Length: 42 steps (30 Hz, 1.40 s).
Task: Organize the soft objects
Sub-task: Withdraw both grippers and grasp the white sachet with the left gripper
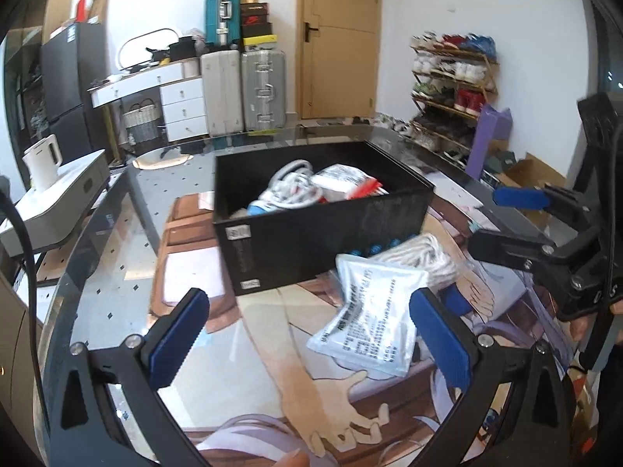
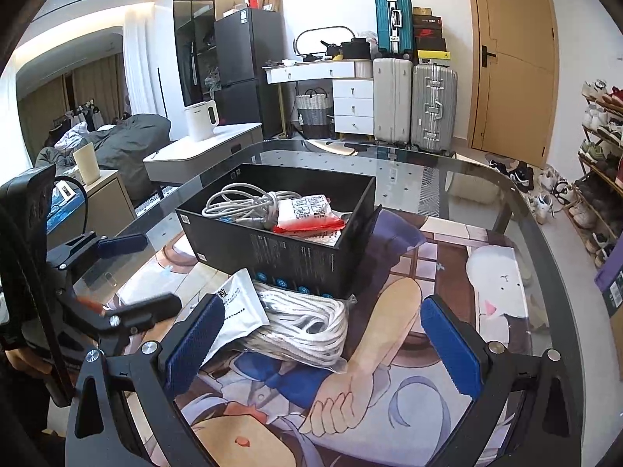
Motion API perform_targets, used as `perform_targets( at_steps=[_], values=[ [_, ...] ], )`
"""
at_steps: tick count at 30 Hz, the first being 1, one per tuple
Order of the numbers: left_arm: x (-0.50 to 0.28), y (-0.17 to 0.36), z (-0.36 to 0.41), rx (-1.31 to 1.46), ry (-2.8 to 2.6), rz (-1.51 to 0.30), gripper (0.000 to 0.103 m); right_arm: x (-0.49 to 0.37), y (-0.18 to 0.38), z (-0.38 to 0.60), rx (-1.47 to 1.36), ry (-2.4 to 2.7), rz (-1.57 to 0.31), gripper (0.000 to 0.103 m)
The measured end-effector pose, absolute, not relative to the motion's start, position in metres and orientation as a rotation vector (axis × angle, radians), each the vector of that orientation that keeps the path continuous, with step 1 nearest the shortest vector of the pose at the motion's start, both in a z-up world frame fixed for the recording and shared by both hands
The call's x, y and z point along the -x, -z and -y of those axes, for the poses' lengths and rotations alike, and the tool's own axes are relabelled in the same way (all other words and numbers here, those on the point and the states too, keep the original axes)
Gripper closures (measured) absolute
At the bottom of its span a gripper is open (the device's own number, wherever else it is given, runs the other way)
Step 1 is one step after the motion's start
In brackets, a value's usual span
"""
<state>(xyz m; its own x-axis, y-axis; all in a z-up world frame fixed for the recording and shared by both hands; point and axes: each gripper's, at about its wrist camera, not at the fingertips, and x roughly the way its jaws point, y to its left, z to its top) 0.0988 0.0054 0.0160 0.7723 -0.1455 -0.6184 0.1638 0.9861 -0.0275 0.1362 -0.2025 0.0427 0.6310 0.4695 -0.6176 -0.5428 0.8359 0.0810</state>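
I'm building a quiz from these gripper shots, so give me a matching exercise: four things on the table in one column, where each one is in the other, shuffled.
Things:
1. grey cable
2. bagged white rope
3. white printed pouch
4. red-and-white packet

Places:
A. on the mat, leaning on the rope bag
B. inside the black box, at its left end
C. on the mat, against the box's front wall
D. inside the box, right of the cable

Pairs: 1-B, 2-C, 3-A, 4-D

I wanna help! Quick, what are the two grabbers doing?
Left gripper: open, holding nothing.
Right gripper: open, holding nothing.
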Motion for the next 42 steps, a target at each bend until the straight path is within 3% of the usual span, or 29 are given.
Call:
perform_targets(
  at_steps=[33,36,42],
  values=[
    [-0.127,0.001,0.032,-0.118,0.337,-0.846,0.001,-0.145,-0.036,0.218,0.088,-0.532,-0.707,0.001],
    [-0.125,0.001,0.031,-0.103,0.358,-0.843,0.011,-0.145,-0.035,0.218,0.090,-0.530,-0.708,0.001],
    [-0.125,0.004,0.029,-0.089,0.369,-0.860,0.041,-0.145,-0.035,0.218,0.089,-0.527,-0.708,0.001]
  ],
)
